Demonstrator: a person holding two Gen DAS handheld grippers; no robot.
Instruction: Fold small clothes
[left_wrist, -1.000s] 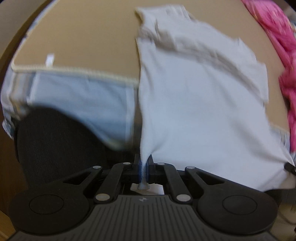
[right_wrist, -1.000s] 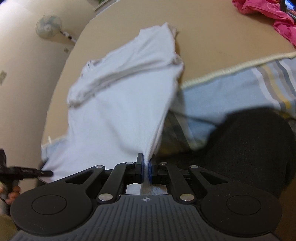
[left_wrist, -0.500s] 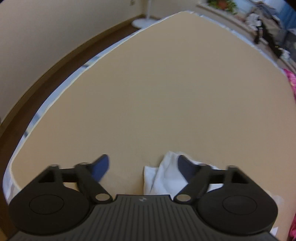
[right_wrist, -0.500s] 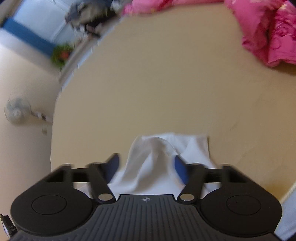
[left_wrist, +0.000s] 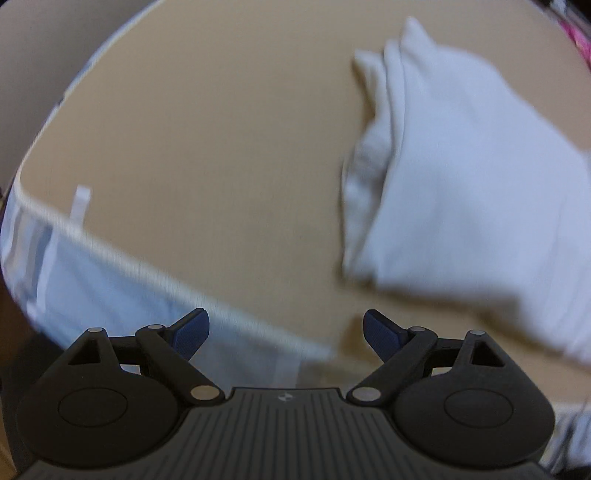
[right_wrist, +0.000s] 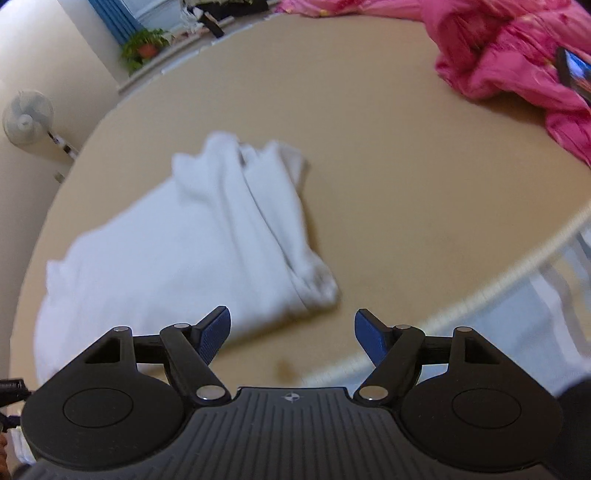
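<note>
Though blurred, shirt (right_wrist: 192, 251) lies folded.

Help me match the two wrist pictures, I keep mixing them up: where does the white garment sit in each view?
Left wrist view: the white garment fills the right side, lying on the tan surface, beyond the open left gripper.
Right wrist view: it lies left of centre, its near corner just ahead of the open right gripper.
Shared landmark: the pale piped edge of the tan surface.
</note>
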